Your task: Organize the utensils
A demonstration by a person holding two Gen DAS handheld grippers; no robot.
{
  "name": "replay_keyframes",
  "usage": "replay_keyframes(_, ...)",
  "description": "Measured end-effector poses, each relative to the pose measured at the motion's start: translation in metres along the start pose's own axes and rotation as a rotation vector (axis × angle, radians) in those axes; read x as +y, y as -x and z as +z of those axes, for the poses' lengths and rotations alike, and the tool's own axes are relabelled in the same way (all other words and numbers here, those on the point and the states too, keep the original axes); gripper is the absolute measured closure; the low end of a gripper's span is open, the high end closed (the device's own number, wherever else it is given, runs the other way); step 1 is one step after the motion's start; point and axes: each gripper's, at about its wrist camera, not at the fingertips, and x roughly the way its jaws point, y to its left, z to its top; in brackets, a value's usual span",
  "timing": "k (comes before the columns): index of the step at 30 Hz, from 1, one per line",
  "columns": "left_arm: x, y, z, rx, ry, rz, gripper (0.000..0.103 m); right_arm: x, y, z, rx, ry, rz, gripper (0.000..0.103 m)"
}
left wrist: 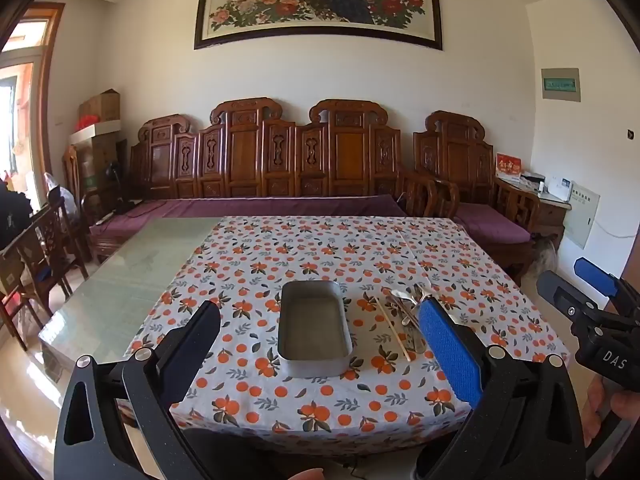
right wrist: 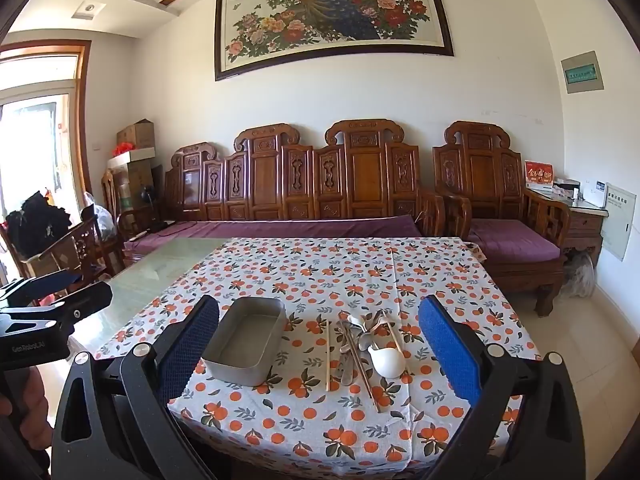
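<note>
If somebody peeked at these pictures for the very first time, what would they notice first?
Probably the tablecloth dotted with oranges, and on it the empty metal tray with a jumble of chopsticks and spoons lying just right of it. Next, the big peacock painting high on the wall above the carved wooden bench. Up close, the left claw and the right claw both hang open over the table's near edge.

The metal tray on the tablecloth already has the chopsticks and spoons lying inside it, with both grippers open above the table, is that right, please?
Not quite: the metal tray is empty. The right wrist view shows the chopsticks and spoons lying on the tablecloth beside it. The left gripper and right gripper are indeed both open.
</note>
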Motion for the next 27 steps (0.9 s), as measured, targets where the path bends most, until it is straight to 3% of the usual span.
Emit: replay_keyframes(27, -0.0024, -0.0016, -0.0003, -0.001, -0.002, -0.001, 0.007, 0.0002, 0.0003, 0.0004, -0.006, -0.004, 0.003, 0.003)
